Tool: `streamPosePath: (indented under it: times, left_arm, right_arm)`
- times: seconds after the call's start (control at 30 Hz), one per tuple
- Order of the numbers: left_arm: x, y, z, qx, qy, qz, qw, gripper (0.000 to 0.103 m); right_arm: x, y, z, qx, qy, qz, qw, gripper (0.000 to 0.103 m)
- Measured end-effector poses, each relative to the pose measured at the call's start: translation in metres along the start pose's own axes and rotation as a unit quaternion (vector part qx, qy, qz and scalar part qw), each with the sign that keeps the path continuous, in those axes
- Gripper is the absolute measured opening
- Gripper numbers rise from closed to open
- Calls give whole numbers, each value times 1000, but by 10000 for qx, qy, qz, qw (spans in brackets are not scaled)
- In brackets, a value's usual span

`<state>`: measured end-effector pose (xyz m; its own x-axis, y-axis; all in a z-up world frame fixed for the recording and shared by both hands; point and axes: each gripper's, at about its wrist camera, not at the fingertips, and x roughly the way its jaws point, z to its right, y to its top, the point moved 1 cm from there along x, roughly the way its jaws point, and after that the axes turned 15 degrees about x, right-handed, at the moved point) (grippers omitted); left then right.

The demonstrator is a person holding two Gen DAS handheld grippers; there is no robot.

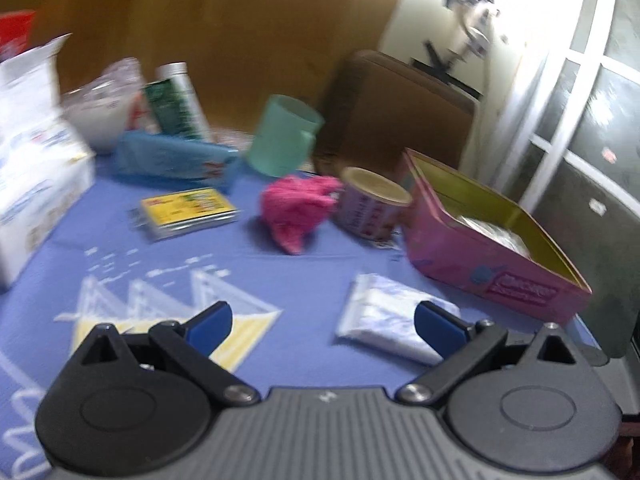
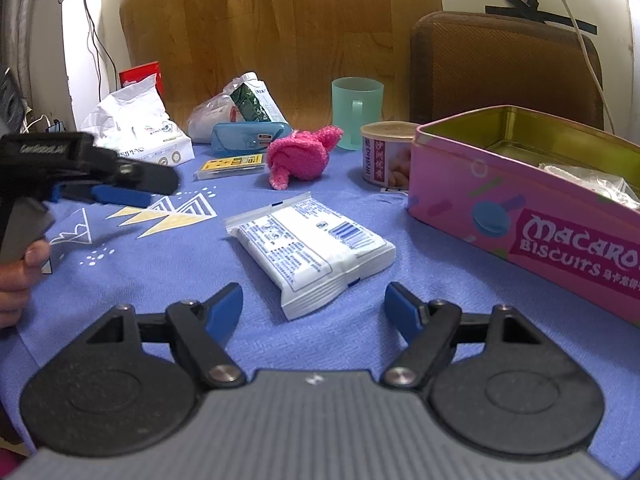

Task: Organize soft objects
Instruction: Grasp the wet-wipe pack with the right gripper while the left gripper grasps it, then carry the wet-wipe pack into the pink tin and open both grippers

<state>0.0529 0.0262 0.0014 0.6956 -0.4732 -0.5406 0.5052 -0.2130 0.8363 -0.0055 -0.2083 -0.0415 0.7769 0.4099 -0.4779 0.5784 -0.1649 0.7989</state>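
While both tools hang over the blue-clothed counter, the white tissue packet lies flat just ahead of the right tool, whose blue pads stand wide apart with nothing between them. The packet's long axis runs on a slant, from far-left to near-right as that tool looks at it, so its near corner points almost into the gap between the pads. From where I stand, the right tool seems the nearer of the two and would need a slight turn of the wrist to close across the packet's short side.

Over at the left, the left tool is also open and empty; the same packet sits toward its right pad, not centred. In the right camera's view it shows off to the left side, held in a person's hand.

Further back lies the pink fuzzy sock, beside a small round tin. To the right stands the open pink biscuit tin, with something pale already in it, the likely home for soft things.
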Motion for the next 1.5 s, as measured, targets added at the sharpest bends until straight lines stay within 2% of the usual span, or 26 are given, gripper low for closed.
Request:
streamPosePath:
  times: [0.1,0.2,0.27,0.3,0.37,0.4,0.43,0.47,0.53,0.6,0.7,0.77,0.83,0.9,0.97,1.0,1.03,1.1,1.2,1.33,1.4,1.47,1.5]
  left_arm:
    - [19,10,11,131,-35,-122,9998,101]
    - [43,14,15,41,-303,-391,9988,101]
    - [56,11,20,20,-494,-562,9972,96]
    - [56,10,27,180,-418,-520,9976,83]
    - [56,11,40,430,-540,-593,9958,69]
    - [54,11,44,422,-649,-595,9952,67]
    - [51,13,46,373,-682,-564,9954,67]
    - [46,16,49,375,-671,-487,9958,67]
    - [36,23,54,401,-839,-288,9953,62]
    - [26,34,68,613,-961,-117,9934,59]
    - [17,47,89,1021,-808,70,9915,60]
    - [16,51,92,1044,-828,129,9910,63]
    - [14,52,86,956,-762,164,9924,68]
    - [15,53,72,797,-591,131,9950,74]
    - [20,51,53,463,-491,-53,9977,74]
    - [22,49,47,306,-544,-141,9980,74]
    - [24,47,42,194,-610,-203,9977,74]
    - [27,41,38,125,-627,-308,9975,75]
    - [31,35,40,148,-699,-400,9966,84]
    - [36,31,47,102,-1001,-464,9938,89]
    - [43,28,54,116,-1142,-550,9919,91]
    - [52,25,60,95,-1215,-704,9900,94]
    - [57,22,62,64,-1260,-792,9888,95]
  right_arm:
    - [1,1,0,38,0,-45,10000,80]
    - [4,2,-2,14,-43,-95,9999,81]
    - [7,3,-5,-70,-85,-128,9999,81]
    - [9,3,-7,-111,-102,-134,9998,79]
    - [12,4,-11,-228,-90,-123,9996,58]
    - [12,5,-13,-258,-117,-86,9996,47]
    - [13,5,-14,-262,-154,-56,9995,40]
    - [13,6,-13,-219,-170,-21,9996,38]
    - [11,9,-6,40,26,-6,10000,17]
    - [5,11,-3,271,314,23,9991,11]
    - [-6,13,-13,-100,75,520,9986,12]
    - [-11,16,-14,-252,38,573,9980,13]
    - [-14,16,-9,-276,140,351,9989,14]
    - [-17,11,-4,-382,190,167,9990,15]
    - [-23,5,3,-448,235,-3,9987,17]
    - [-25,3,7,-452,269,-82,9986,23]
    - [-25,2,9,-447,315,-171,9984,33]
    - [-32,-1,14,-435,361,-274,9980,40]
    - [-42,-3,20,-441,438,-356,9974,46]
    - [-53,-1,29,-595,-6,-113,9982,65]
    - [-49,3,35,-642,-207,-34,9977,68]
    - [-40,8,37,-756,-219,-5,9969,76]
    - [-34,10,36,-840,-188,-10,9963,86]
